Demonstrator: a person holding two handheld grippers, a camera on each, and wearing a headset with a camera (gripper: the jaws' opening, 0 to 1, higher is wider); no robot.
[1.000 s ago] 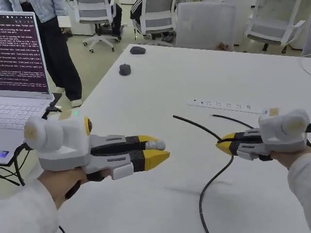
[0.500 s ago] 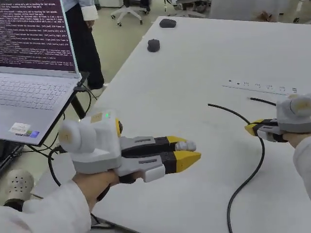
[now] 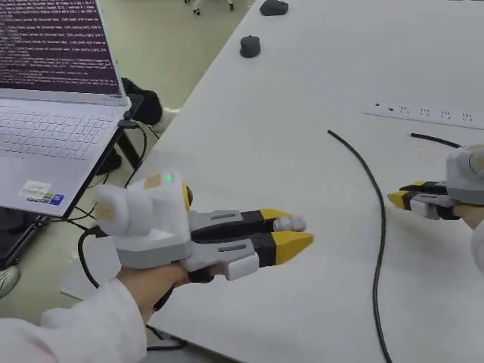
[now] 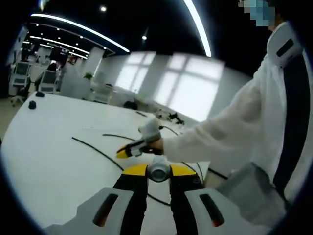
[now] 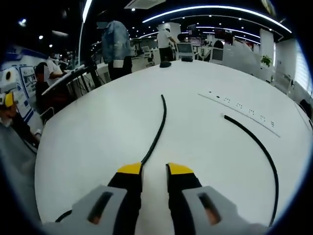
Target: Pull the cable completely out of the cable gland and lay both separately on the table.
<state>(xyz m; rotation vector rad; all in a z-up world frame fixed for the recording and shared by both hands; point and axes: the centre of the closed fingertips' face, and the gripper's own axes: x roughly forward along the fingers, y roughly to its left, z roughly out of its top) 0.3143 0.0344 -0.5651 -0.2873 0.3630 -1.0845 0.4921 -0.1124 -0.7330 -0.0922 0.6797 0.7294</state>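
- The left gripper point(image 3: 297, 231) is closest, and its jaws are squeezed onto the small cable gland point(image 3: 290, 223).
- The black cable point(image 3: 383, 223) lies loose on the white bench point(image 3: 287, 113).
- The right gripper point(image 3: 397, 200) is near the cable, with its jaws a little apart and holding nothing.

The laptop screen point(image 3: 53, 41) carries terminal text, too small to read.
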